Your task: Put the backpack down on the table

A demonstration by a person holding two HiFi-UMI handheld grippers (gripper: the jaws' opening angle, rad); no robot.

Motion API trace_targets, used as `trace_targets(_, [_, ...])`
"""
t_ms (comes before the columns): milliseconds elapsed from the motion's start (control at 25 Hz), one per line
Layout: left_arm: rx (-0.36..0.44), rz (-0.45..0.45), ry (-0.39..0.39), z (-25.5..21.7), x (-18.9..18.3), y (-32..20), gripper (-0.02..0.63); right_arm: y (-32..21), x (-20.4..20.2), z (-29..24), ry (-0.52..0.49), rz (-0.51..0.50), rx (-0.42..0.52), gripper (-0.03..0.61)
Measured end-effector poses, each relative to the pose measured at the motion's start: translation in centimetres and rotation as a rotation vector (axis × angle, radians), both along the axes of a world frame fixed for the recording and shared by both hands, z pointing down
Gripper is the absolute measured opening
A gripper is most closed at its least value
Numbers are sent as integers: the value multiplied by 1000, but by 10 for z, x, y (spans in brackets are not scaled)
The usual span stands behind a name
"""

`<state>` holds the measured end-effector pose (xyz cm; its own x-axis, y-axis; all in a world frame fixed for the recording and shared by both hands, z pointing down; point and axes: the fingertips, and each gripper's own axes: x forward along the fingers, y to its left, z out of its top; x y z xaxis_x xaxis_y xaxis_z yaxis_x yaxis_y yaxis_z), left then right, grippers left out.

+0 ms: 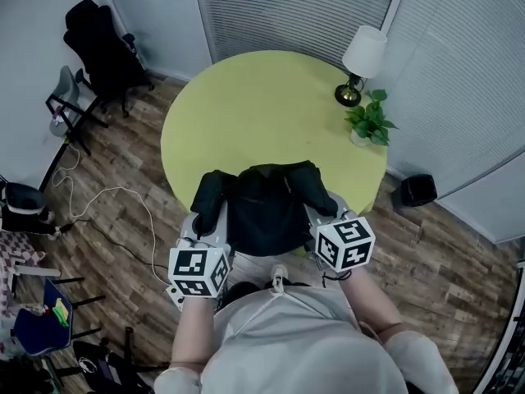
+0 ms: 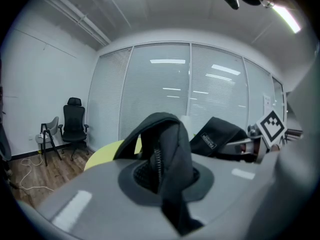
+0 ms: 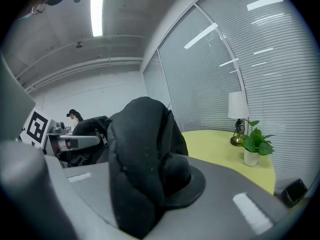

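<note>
In the head view the black backpack (image 1: 267, 203) hangs between the left gripper (image 1: 203, 224) and the right gripper (image 1: 328, 218), over the near edge of the round table (image 1: 246, 105). Whether it rests there does not show. Only the gripper views show the grips: the left jaws are pinched tight on a fold with a zipper (image 2: 157, 164), the right jaws on a plain fold. A lamp (image 1: 361, 56) and a plant (image 1: 369, 123) stand at the table's far right.
</note>
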<state>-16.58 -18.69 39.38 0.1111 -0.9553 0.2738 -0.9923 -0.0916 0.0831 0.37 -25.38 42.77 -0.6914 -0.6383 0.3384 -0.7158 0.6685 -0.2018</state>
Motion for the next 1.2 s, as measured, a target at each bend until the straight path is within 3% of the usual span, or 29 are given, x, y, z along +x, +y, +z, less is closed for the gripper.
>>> trace_targets(360, [-40, 59, -3, 9, -4, -101, 34, -89, -2, 11, 6, 61, -37, 31])
trace_targets(880, [-59, 209, -9, 13, -47, -238, 34, -201, -35, 16, -11, 238, -48, 31])
trace_targets(1200, [-72, 246, -20, 27, -65, -300, 34, -256, -51, 29, -6, 288, -54, 31])
